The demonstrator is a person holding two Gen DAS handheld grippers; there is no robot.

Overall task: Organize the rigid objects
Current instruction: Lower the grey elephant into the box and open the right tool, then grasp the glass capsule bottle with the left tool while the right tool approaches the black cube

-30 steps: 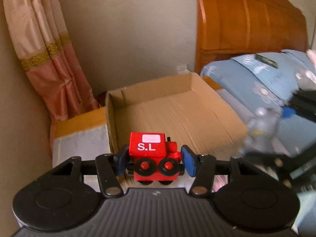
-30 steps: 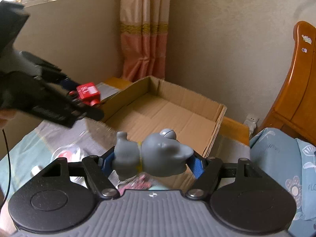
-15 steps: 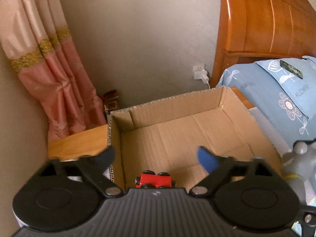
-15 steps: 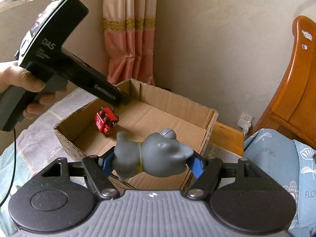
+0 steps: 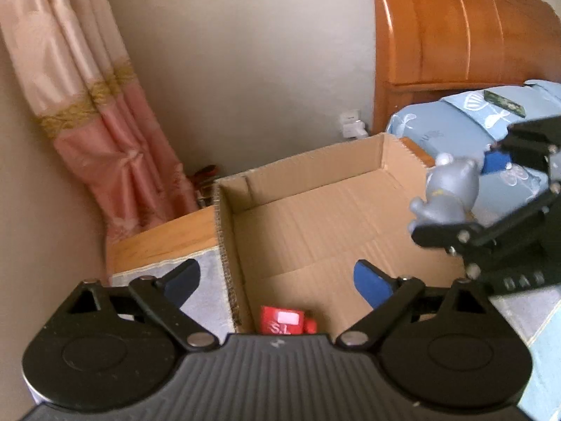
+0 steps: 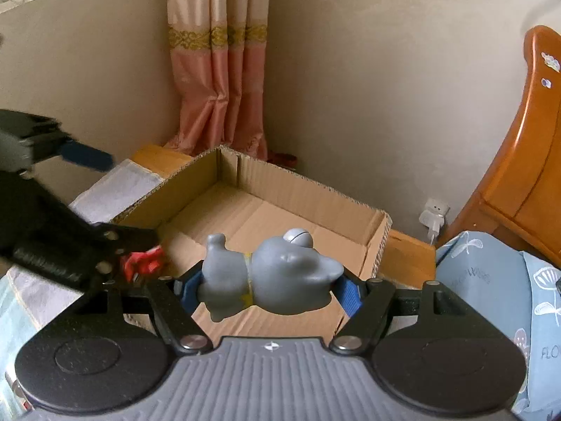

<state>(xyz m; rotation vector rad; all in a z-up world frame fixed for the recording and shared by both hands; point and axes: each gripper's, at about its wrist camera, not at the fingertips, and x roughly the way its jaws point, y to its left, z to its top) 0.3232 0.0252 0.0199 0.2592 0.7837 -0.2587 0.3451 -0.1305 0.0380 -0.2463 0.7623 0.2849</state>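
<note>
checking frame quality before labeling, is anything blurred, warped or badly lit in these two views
Left wrist view: strong fisheye bending of the headboard, and the grey toy held in the right gripper looks soft with motion blur.
Right wrist view: the left gripper is smeared and dark, half hiding the red train; the grey toy is sharp; light is soft, with no harsh glare.

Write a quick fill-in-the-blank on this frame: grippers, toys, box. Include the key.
1. The right gripper is shut on a grey ____ figure.
2. The red toy train lies inside the ____ box.
3. The left gripper is ____, holding nothing.
4. The cardboard box stands beside a bed with ____ bedding.

Missing words: elephant; cardboard; open; blue
</note>
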